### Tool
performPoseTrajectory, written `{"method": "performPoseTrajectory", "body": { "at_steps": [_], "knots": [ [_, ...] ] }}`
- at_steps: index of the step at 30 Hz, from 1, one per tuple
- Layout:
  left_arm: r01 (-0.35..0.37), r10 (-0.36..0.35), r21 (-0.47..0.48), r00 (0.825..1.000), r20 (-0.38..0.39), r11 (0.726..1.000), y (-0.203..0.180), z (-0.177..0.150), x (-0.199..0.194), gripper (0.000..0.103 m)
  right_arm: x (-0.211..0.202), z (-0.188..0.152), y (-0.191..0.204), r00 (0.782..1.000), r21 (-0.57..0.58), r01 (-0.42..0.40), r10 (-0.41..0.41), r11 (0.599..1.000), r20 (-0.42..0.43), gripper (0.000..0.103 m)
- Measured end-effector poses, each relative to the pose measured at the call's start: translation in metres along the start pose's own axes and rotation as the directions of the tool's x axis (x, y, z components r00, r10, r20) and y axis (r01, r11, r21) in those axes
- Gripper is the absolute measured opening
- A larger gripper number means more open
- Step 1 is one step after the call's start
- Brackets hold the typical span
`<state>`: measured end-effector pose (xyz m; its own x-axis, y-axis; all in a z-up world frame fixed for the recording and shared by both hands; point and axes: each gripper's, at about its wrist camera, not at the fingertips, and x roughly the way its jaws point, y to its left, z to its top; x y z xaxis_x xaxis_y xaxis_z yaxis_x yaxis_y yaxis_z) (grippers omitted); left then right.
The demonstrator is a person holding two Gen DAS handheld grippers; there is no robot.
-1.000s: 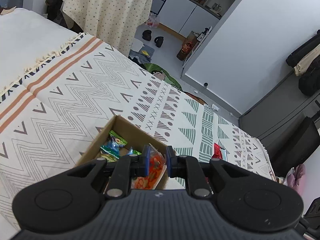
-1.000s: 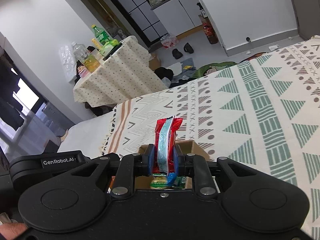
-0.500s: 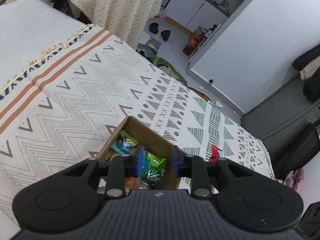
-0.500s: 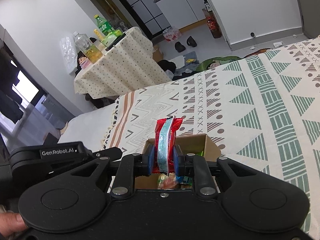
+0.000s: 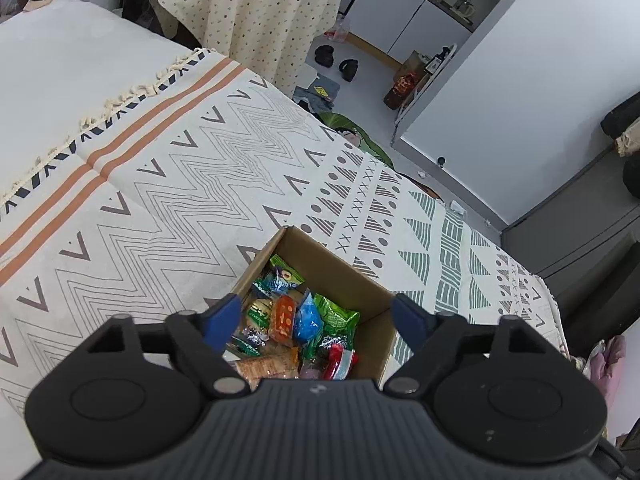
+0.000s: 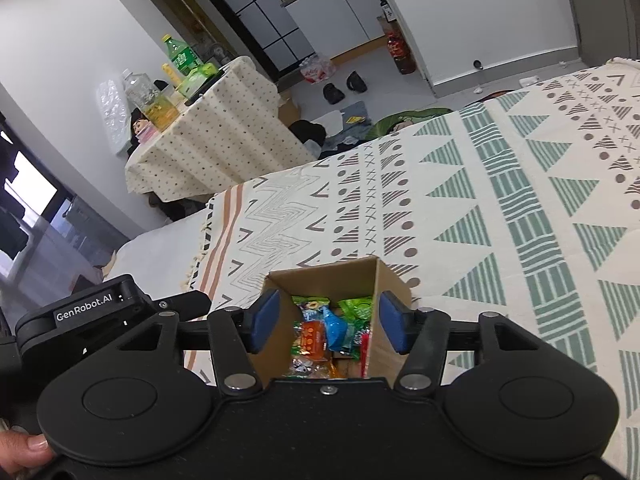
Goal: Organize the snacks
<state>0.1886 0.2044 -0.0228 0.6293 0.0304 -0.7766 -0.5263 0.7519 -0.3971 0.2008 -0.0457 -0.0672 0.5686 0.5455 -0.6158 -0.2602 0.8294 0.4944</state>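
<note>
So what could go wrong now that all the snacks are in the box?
The cardboard box sits on a soft patterned blanket, so a nudge might tip it. Both the left gripper and the right gripper hover open right over it and could bump its walls on the way out. The red packet stands on edge against the box's wall, so it might snag a finger or stick out if more snacks go in.

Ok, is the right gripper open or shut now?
Open. The right gripper has its blue pads spread wide with nothing between them, above the brown cardboard box of snack packets.
</note>
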Motion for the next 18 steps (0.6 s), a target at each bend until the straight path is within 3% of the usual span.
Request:
{"method": "performPoseTrajectory", "body": {
  "at_steps": [3,12,16,18],
  "knots": [
    [-0.002,0.003,0.031,1.000,-0.017,1.000,-0.006,-0.004,0.000,0.086,-0.015,-0.001,-0.010,0.999,0.005,0.022,-0.022,1.000,0.036,0.067],
    [-0.017,0.021,0.137,0.999,-0.026,0.990,-0.032,-0.027,-0.014,0.087,-0.061,-0.009,-0.045,0.992,0.046,0.070,-0.074,0.996,0.101,0.089],
    [-0.010,0.013,0.161,1.000,-0.017,0.987,-0.039,-0.038,-0.025,0.089,-0.079,-0.012,-0.046,0.989,0.032,0.066,-0.069,0.997,0.132,0.102],
    [-0.014,0.016,0.172,1.000,-0.013,0.985,-0.043,-0.042,-0.030,0.090,-0.089,-0.013,-0.045,0.987,0.026,0.052,-0.055,0.998,0.150,0.103]
  ]
}}
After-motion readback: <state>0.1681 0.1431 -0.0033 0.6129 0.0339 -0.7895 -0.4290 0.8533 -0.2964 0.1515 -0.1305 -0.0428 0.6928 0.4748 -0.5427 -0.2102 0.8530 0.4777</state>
